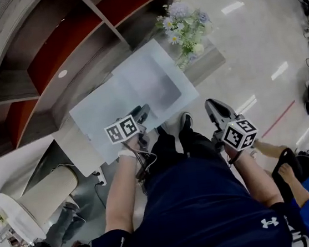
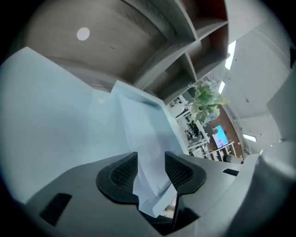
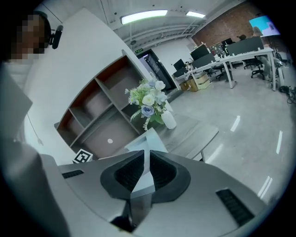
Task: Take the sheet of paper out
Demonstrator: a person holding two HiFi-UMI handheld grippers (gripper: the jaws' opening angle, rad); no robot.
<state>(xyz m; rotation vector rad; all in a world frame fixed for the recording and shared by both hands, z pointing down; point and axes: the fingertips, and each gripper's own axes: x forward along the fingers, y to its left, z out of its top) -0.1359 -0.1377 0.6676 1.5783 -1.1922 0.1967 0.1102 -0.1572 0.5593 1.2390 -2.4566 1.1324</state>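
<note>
The left tongs (image 2: pixel 150 159) stand wide open with a thin pale blue sheet (image 2: pixel 143 125) between them; the right tongs (image 3: pixel 147 159) are closed tight, empty

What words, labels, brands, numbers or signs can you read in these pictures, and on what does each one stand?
No words or numbers can be read anywhere.
Person's dark shirt: a white brand logo, a symbol without letters.
Left marker cube and right marker cube: black-and-white square patterns, not text.
Lit screen far in the background: too blurred to read.
</note>
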